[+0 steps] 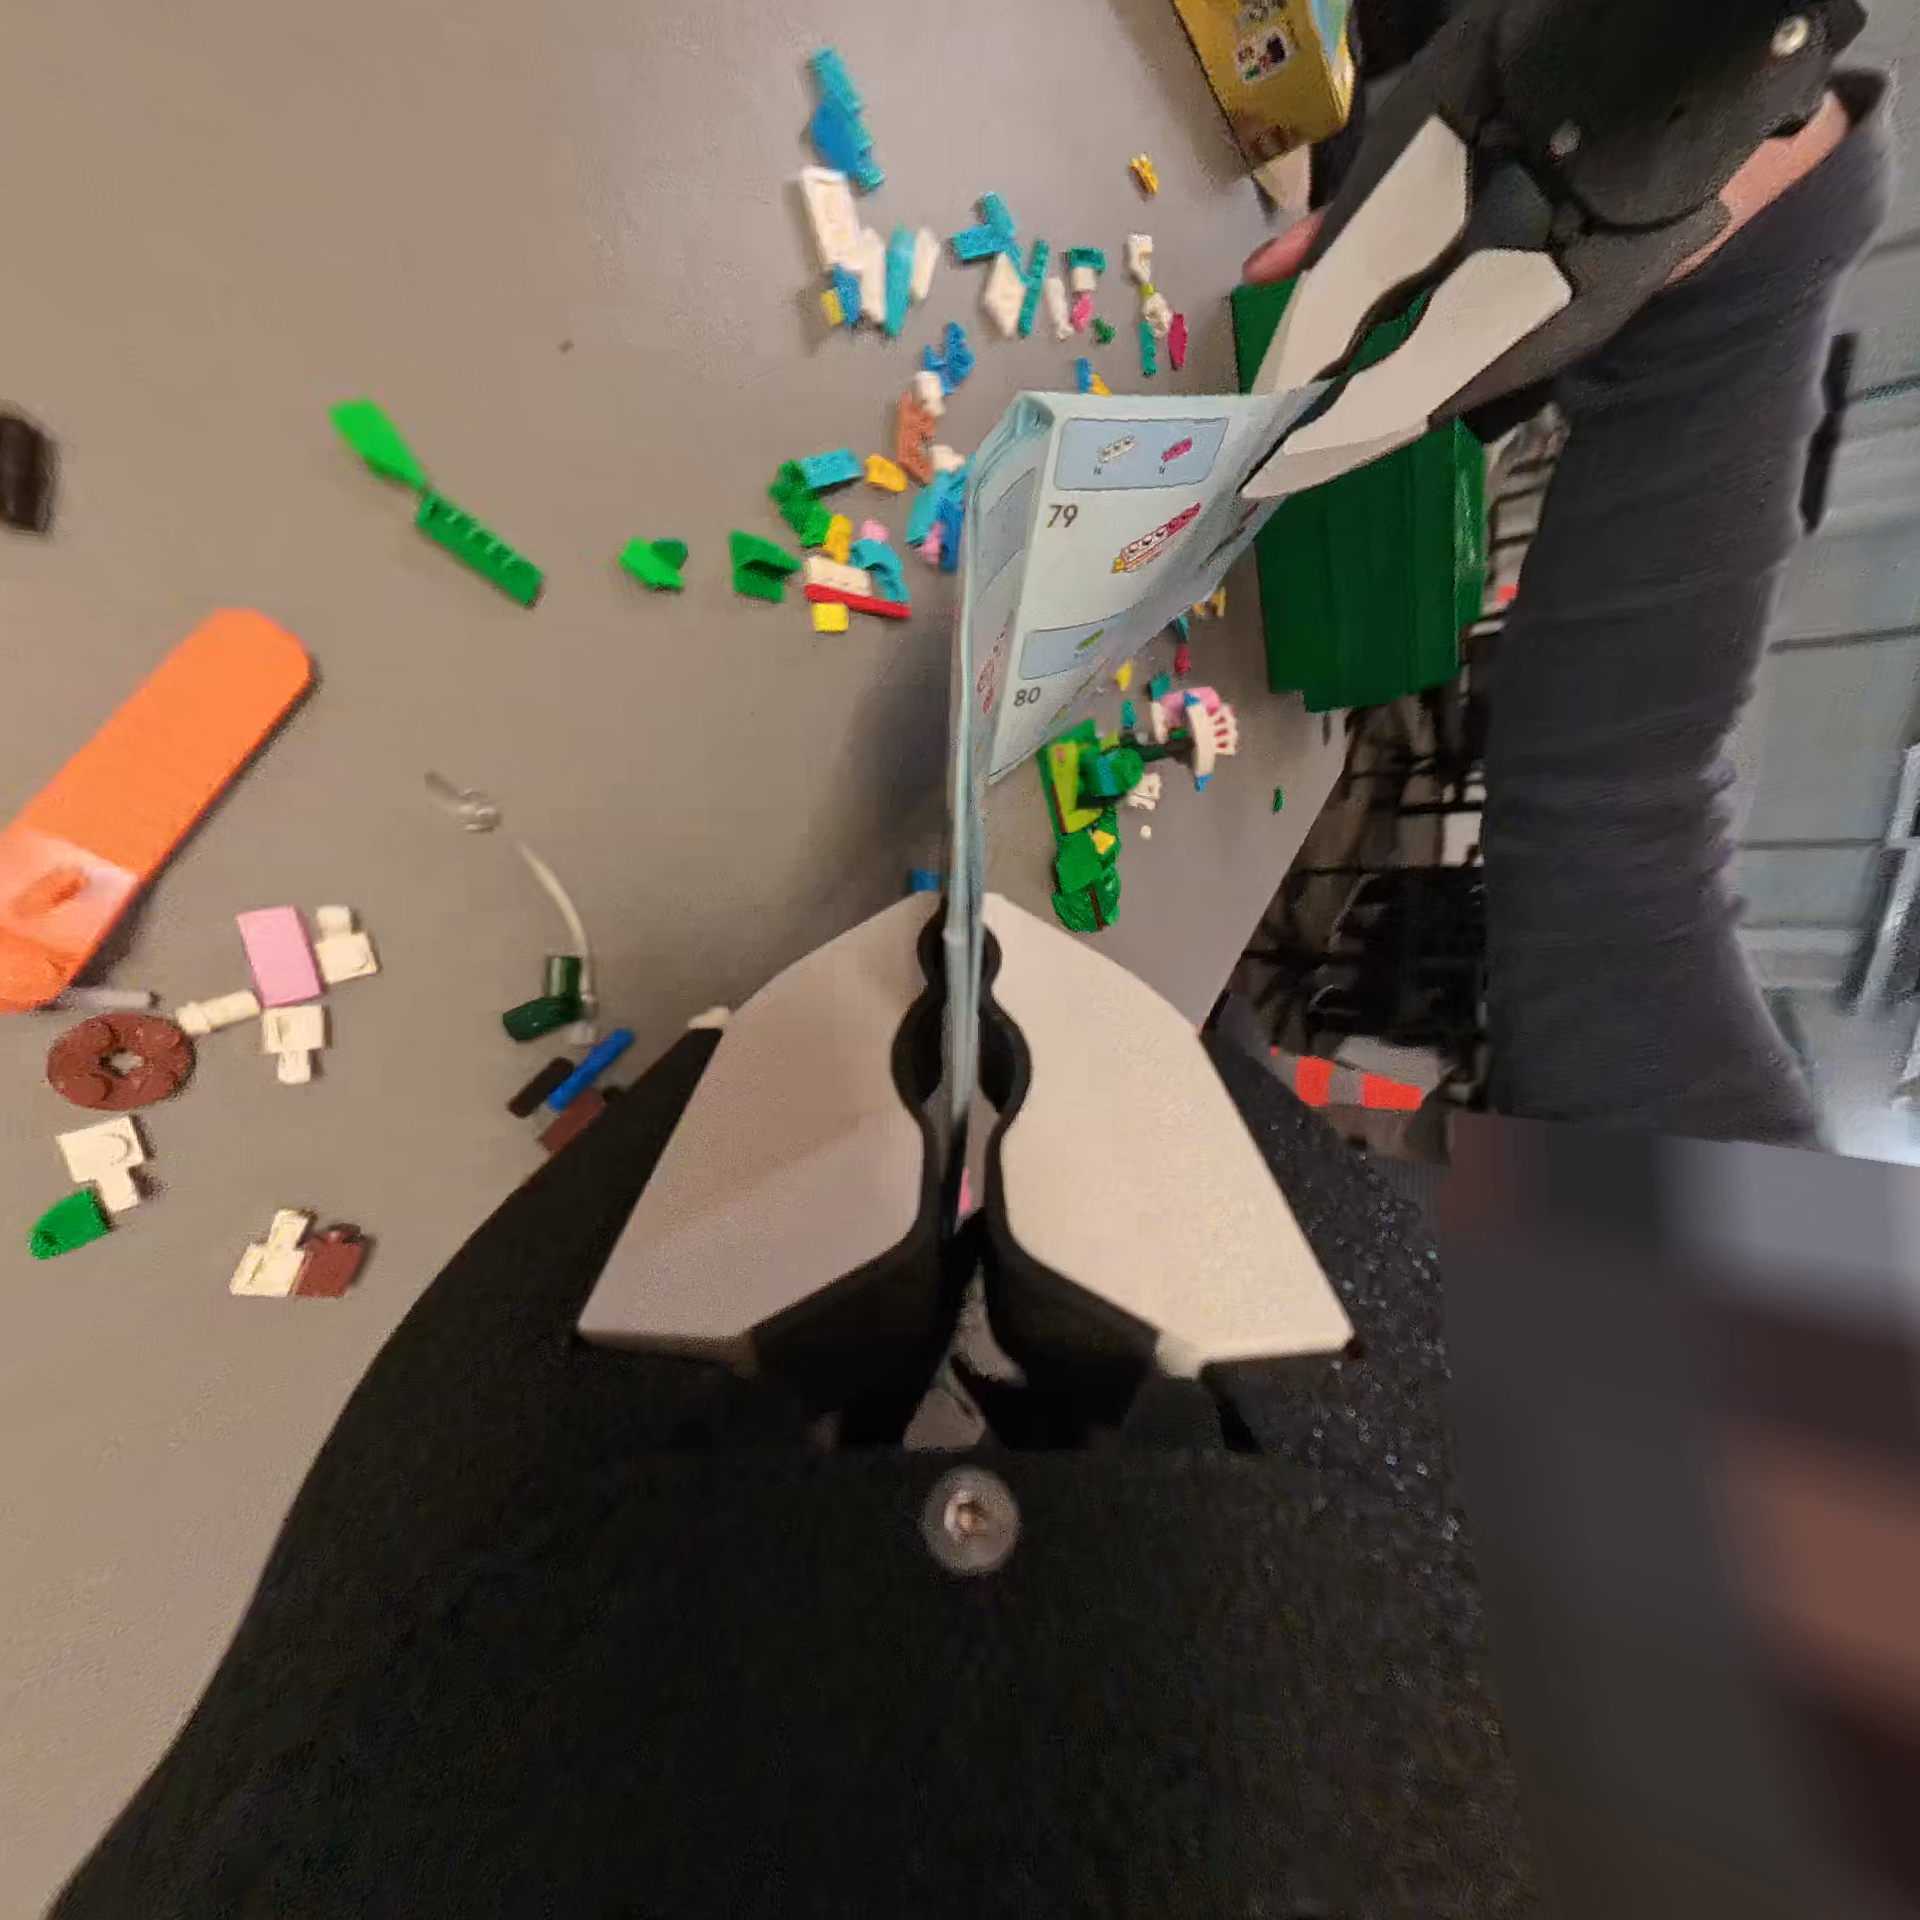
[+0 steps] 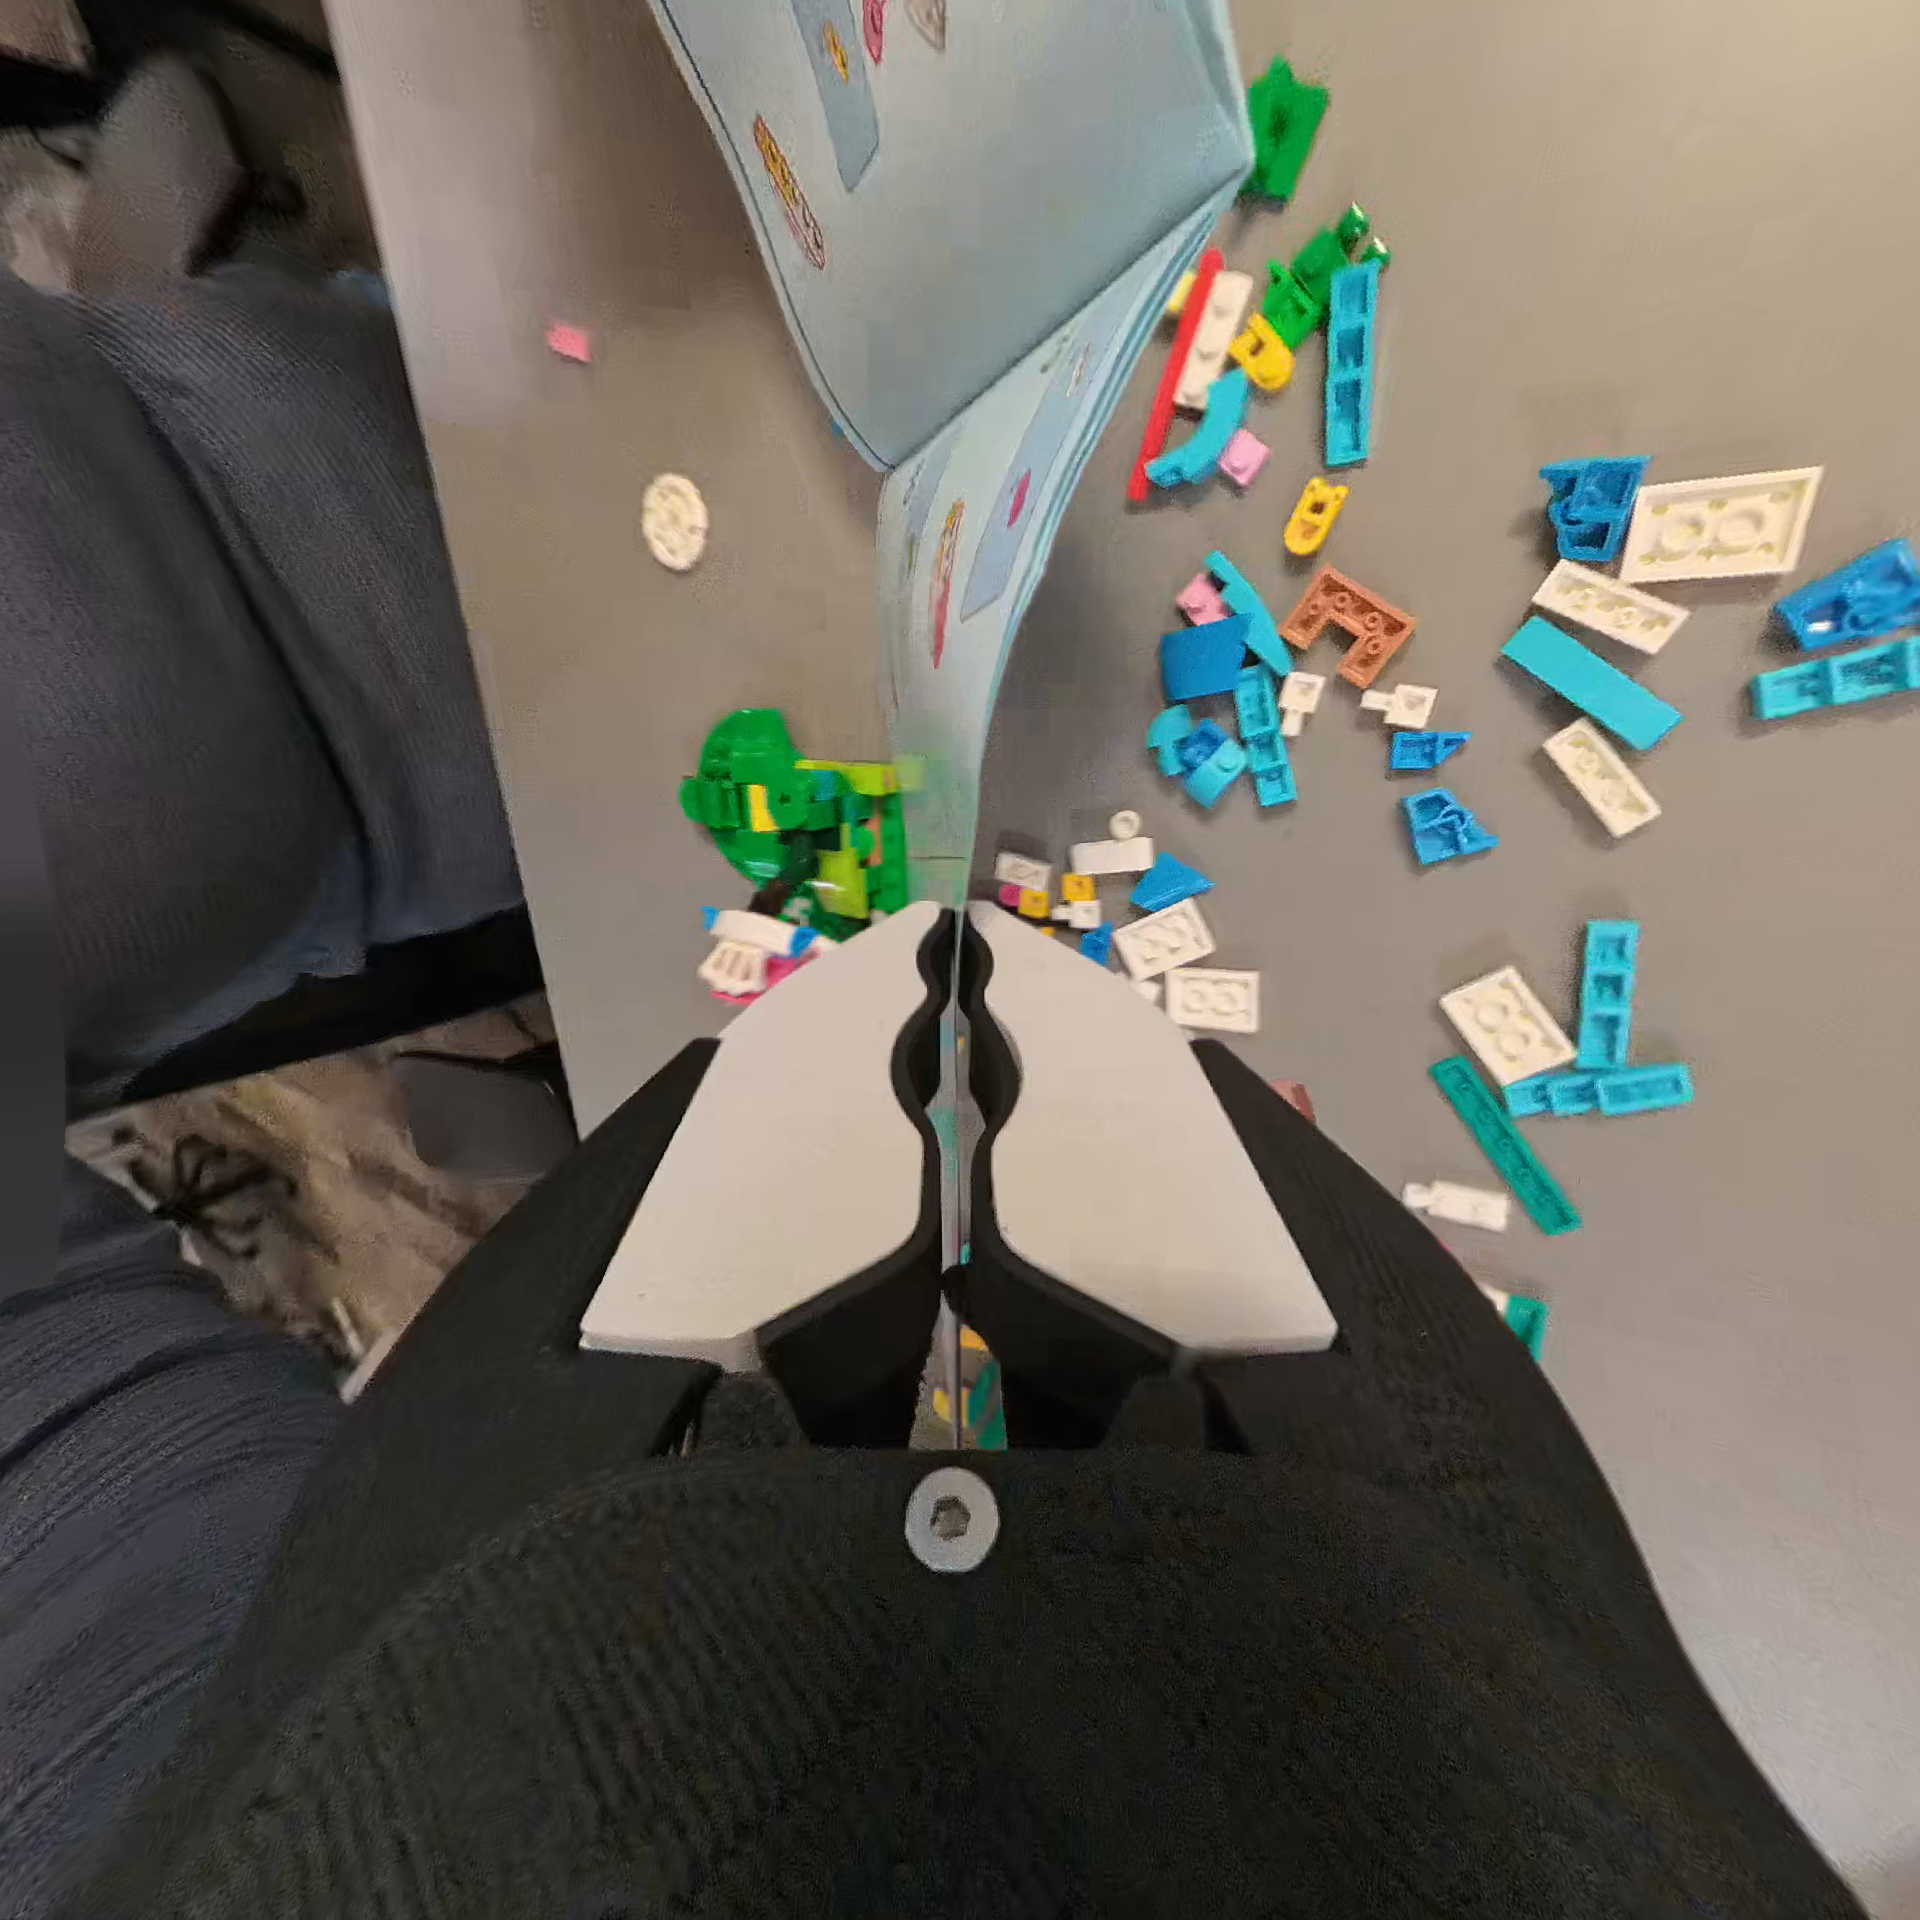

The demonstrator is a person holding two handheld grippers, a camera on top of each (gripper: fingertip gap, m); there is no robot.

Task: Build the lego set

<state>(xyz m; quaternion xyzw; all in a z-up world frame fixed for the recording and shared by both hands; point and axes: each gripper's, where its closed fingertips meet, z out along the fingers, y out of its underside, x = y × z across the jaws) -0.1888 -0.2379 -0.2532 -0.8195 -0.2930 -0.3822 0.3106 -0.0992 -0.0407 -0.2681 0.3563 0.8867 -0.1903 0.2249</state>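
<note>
Two handheld grippers are holding a pale blue instruction booklet (image 1: 1101, 540) aloft over a grey surface (image 1: 520, 260) strewn with toy bricks. The left gripper (image 1: 961, 914) is pinching the booklet's thin edge, its pale grey, curved jaws closed on the paper; the right gripper (image 2: 954, 914), seen farther off in the left wrist view at (image 1: 1288, 436), is likewise clamping a corner of a page, jaws pressed together on the sheet. The open pages are carrying printed step numbers and small building diagrams, not reproduced here, and the paper is bowing between the two grips. A yellow printed box (image 1: 1273, 73) is lying at the far edge of the surface, beside a dark green ridged block (image 1: 1361, 582). A partly built green model (image 2: 800, 821) is sitting near the surface's edge just beyond the right gripper, with turquoise, white and yellow pieces (image 2: 1455, 675) scattered to its right. A smooth orange block (image 1: 145, 790) and a brown round plate (image 1: 120, 1060) are lying at the left, with open grey room between them and the far cluster. A person's dark ribbed sleeve (image 1: 1642, 623) is showing behind the right gripper.
</note>
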